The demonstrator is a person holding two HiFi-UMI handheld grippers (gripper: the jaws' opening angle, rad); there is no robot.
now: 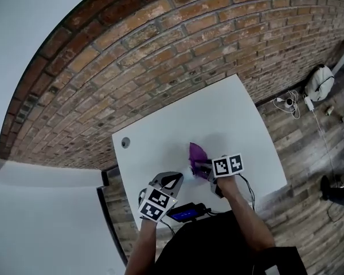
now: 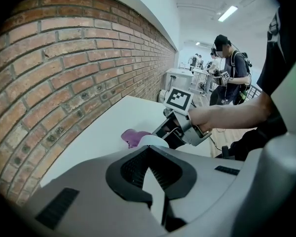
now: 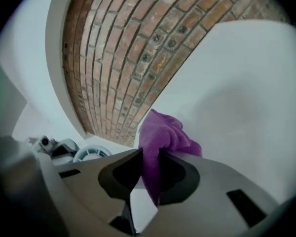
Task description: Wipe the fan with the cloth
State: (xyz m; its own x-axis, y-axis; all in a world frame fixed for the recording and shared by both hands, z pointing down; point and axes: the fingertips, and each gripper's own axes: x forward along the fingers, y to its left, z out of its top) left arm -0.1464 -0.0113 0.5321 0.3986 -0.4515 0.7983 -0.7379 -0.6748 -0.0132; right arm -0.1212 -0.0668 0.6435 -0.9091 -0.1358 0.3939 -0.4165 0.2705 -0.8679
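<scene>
My right gripper (image 1: 198, 166) is shut on a purple cloth (image 1: 196, 153), which bunches out beyond its jaws above the white table (image 1: 241, 113). The right gripper view shows the cloth (image 3: 164, 137) pinched between the jaws of that gripper (image 3: 148, 174). A small white round fan (image 3: 91, 153) sits to the cloth's left, close beside my left gripper (image 3: 52, 144). The left gripper (image 1: 169, 181) rests near the table's front edge, jaws shut. In the left gripper view the fan's white top (image 2: 153, 140) shows just past the left gripper (image 2: 150, 157). Whether it holds the fan is hidden.
A brick wall (image 1: 160, 56) runs behind the table. A round cable hole (image 1: 125, 142) is at the table's back left. A dark device with a blue screen (image 1: 186, 213) and cables lies at the front edge. White items (image 1: 320, 82) lie on the wooden floor. A person (image 2: 229, 65) stands far off.
</scene>
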